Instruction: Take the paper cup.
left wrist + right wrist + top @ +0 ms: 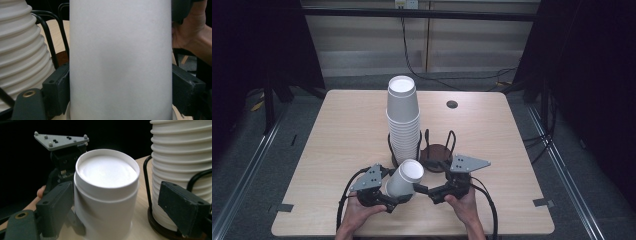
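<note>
A single white paper cup (404, 177) lies tilted near the table's front edge, its closed base turned up and to the right. My left gripper (388, 196) is shut on it; in the left gripper view the cup (120, 60) sits clamped between both jaws. My right gripper (424, 190) stands open just right of the cup. In the right gripper view the cup's base end (106, 172) lies between its jaws, close to the left jaw and well apart from the right one. A tall stack of upturned white cups (403, 120) stands in a black wire holder just behind.
An empty second wire holder with a brown round base (438, 151) stands right of the stack. The wooden table (337, 135) has a small dark hole (452, 104) at the back right. Cables trail from both grippers towards the front edge.
</note>
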`<state>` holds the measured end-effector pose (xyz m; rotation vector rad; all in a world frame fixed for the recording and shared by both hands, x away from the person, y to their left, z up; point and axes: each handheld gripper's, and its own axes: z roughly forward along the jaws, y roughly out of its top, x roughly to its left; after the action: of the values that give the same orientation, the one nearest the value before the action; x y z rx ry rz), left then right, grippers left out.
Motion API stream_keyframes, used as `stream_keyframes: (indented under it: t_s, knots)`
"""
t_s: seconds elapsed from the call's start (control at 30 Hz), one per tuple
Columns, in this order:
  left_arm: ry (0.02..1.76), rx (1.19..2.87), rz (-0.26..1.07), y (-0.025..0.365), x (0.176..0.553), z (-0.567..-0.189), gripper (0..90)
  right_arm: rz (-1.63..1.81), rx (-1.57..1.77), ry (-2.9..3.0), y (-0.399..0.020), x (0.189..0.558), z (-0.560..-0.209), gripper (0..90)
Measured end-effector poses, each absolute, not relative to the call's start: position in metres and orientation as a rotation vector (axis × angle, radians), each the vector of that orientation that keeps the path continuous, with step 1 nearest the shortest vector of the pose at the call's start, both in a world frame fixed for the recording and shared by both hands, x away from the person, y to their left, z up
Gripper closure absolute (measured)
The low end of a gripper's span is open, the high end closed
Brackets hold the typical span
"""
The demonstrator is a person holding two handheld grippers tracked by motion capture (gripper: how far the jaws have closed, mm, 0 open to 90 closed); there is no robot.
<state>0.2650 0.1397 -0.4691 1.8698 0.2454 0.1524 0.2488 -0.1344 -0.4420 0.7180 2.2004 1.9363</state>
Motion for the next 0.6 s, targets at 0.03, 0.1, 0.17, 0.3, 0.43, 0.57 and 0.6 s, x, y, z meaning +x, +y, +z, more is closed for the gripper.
stream_keyframes:
  t_s: [0.03,0.1,0.17,0.3,0.43,0.57,0.6]
  knots:
    - [0.249,1.885,0.159,0.141,0.265,-0.467,17.5,1.925,0.719,2.203,-0.136,0.249,-0.442,12.5]
    - [0.246,1.889,0.153,0.141,0.267,-0.465,17.6,1.913,0.711,2.234,-0.138,0.248,-0.443,12.7]
    - [0.247,1.902,0.155,0.142,0.269,-0.463,17.6,1.896,0.726,2.242,-0.14,0.247,-0.444,12.7]
    - [0.243,1.941,0.171,0.144,0.271,-0.46,17.6,1.862,0.738,2.261,-0.144,0.246,-0.446,12.7]
    - [0.241,1.982,0.19,0.144,0.272,-0.457,17.6,1.809,0.728,2.303,-0.146,0.246,-0.444,12.8]
    - [0.234,2.015,0.188,0.144,0.273,-0.458,17.6,1.733,0.726,2.35,-0.146,0.246,-0.442,13.0]
    - [0.233,2.029,0.189,0.144,0.274,-0.459,17.6,1.717,0.725,2.359,-0.146,0.246,-0.442,12.9]
